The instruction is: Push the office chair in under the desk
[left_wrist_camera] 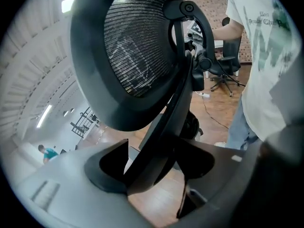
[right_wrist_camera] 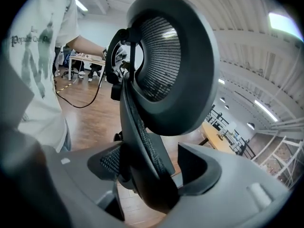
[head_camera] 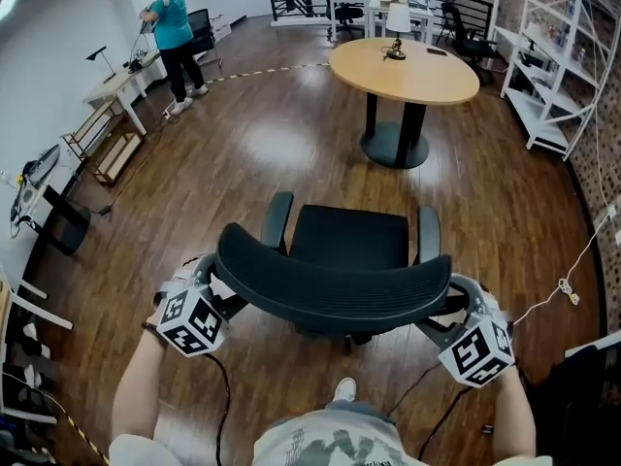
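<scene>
A black mesh office chair (head_camera: 347, 241) stands on the wood floor right in front of me, its seat facing away towards a round wooden table (head_camera: 406, 69) on a dark pedestal. The curved backrest (head_camera: 335, 284) is nearest me. My left gripper (head_camera: 218, 291) is shut on the backrest's left edge, and my right gripper (head_camera: 454, 304) is shut on its right edge. In the left gripper view the black backrest frame (left_wrist_camera: 164, 118) fills the gap of the left gripper (left_wrist_camera: 159, 167). The right gripper view shows the mesh edge (right_wrist_camera: 137, 127) wedged in the right gripper (right_wrist_camera: 152, 170).
White shelving (head_camera: 558, 56) lines the right wall, with a white cable (head_camera: 568, 289) on the floor below it. A person in a teal shirt (head_camera: 173, 27) stands at a white desk (head_camera: 121, 87) far left. More chairs (head_camera: 466, 32) and a railing stand at the back.
</scene>
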`<move>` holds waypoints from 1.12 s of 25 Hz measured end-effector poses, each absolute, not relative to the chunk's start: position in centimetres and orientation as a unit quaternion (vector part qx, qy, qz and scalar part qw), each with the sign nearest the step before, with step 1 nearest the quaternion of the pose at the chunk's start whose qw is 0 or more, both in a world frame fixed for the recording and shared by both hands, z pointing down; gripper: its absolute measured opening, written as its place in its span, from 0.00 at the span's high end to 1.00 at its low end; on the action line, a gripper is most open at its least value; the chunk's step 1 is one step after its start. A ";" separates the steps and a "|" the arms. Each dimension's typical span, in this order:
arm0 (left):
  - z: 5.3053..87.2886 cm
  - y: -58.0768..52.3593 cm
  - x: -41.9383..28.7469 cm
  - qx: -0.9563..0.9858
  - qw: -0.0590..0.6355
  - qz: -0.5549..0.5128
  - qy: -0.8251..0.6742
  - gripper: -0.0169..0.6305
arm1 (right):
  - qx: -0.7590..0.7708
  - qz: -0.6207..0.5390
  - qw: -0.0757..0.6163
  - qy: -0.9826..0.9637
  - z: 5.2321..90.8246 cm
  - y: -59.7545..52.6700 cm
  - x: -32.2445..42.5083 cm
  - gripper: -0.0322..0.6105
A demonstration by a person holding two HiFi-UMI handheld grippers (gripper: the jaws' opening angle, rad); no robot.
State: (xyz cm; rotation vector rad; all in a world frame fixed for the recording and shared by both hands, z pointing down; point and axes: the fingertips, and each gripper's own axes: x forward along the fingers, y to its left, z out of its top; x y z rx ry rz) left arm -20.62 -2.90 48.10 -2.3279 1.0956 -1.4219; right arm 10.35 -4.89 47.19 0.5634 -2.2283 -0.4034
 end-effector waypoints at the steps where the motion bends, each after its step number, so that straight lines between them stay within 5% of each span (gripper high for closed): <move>1: 48.1 -3.0 -20.7 -0.786 0.100 -0.485 0.370 0.47 | 0.221 -0.162 0.394 -0.877 47.1 -5.0 10.3 0.43; 28: 48.1 -20.9 -21.9 -0.791 0.104 -0.476 0.370 0.45 | 0.281 -0.173 0.412 -0.850 47.5 -20.4 9.0 0.45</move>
